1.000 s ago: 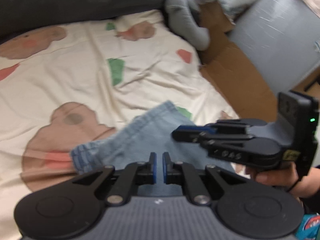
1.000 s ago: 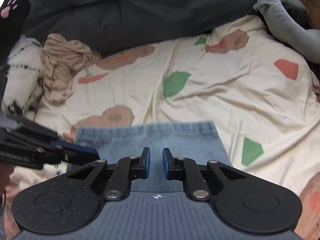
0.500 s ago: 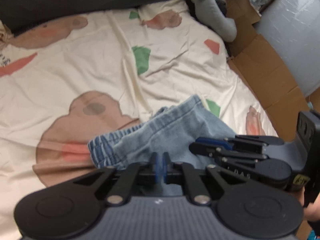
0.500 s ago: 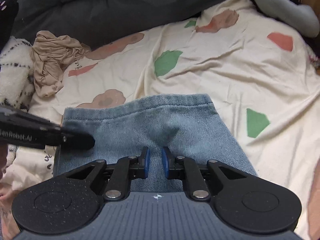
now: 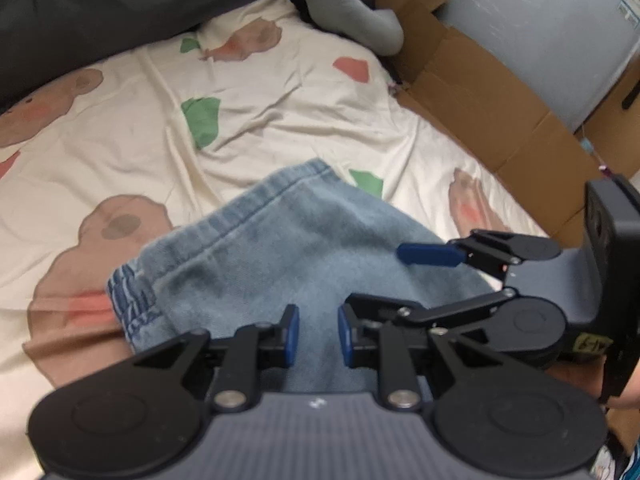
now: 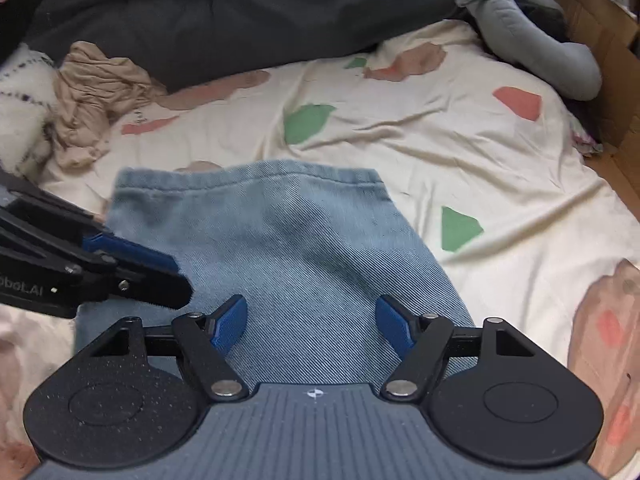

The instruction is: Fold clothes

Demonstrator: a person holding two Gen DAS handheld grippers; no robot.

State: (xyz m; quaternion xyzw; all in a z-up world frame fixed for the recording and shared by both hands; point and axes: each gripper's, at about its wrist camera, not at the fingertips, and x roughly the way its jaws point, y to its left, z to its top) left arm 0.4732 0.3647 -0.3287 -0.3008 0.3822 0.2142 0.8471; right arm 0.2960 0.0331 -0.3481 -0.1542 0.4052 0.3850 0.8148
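The folded jeans [image 6: 280, 248] are laid flat on the bed [image 6: 460, 152], stretched straight ahead under both hand-held grippers, left [image 5: 318, 336] and right [image 6: 312, 326], which are held apart, nothing gripped.

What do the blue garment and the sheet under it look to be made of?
Blue garment: looks like washed denim, with diagonal twill lines and a stitched hem. Sheet: seems thin woven cotton, matte cream with printed colour patches, creasing finely. Fibre content can't be confirmed.
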